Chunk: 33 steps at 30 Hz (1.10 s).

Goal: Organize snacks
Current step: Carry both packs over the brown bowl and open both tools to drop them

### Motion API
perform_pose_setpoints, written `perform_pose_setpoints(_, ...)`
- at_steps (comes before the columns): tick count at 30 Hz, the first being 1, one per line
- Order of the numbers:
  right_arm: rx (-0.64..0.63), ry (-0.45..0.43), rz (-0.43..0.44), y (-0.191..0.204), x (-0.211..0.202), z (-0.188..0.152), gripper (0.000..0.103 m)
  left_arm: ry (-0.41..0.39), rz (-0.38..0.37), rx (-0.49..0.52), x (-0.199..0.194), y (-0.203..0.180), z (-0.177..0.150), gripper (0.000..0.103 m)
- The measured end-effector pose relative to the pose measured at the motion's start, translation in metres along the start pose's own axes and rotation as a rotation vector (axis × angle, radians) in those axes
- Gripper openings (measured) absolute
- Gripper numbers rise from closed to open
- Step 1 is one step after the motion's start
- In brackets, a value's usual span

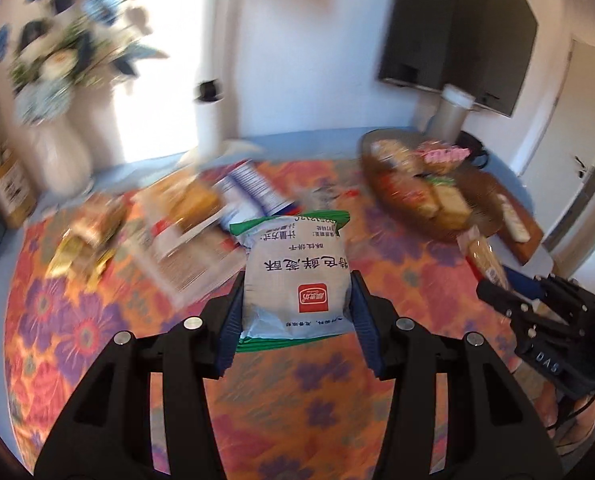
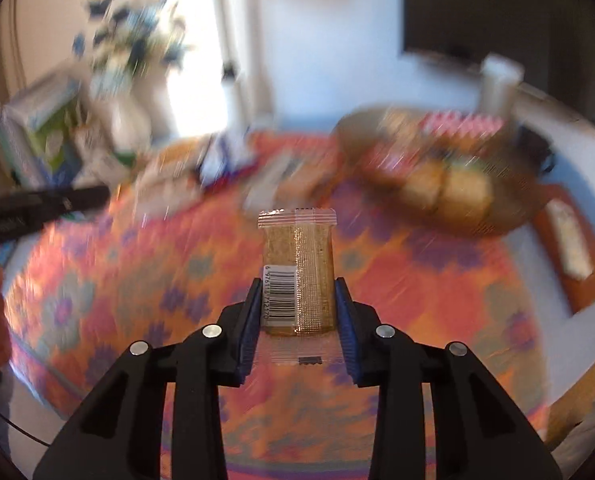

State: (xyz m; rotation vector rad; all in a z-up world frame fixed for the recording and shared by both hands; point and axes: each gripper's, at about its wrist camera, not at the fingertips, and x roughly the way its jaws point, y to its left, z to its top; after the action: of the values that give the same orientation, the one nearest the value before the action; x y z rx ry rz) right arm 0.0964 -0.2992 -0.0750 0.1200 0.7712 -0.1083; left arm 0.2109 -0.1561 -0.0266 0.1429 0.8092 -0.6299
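My left gripper [image 1: 297, 300] is shut on a grey-white cracker packet [image 1: 296, 276] with green ends and a red logo, held above the flowered tablecloth [image 1: 77, 320]. My right gripper [image 2: 297, 304] is shut on a slim clear-wrapped brown biscuit bar [image 2: 298, 276] with a barcode label. That right gripper [image 1: 509, 292] also shows at the right edge of the left wrist view, the biscuit bar [image 1: 485, 260] sticking out of it. A brown basket [image 1: 481, 216] holding several snacks sits at the back right; it appears blurred in the right wrist view as the basket [image 2: 513, 184]. Loose snack packs [image 1: 185, 216] lie at the back left.
A white vase of blue flowers [image 1: 57, 148] and boxes [image 2: 37, 136] stand at the back left. A dark screen [image 1: 465, 28] hangs on the wall behind a white cylinder [image 1: 453, 116]. A wooden tray [image 2: 577, 248] with a white pack lies at the right. The left gripper's body [image 2: 37, 208] enters from the left.
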Motion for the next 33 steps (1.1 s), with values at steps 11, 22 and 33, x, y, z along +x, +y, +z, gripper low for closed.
perform_pose_setpoints(11,0.203,-0.115,-0.123,-0.128,-0.006,0.067,0.034,0.004,-0.096,0.151,0.085,-0.112,0.086,0.049)
perform_pose_setpoints(22,0.313,-0.057,-0.044,-0.174,0.033,0.079,0.037,0.083,-0.144,0.156,0.142,-0.143,0.098,0.051)
perform_pose_setpoints(33,0.339,-0.014,0.026,-0.170,0.032,0.073,0.043,0.050,-0.143,0.110,0.115,-0.112,0.091,0.071)
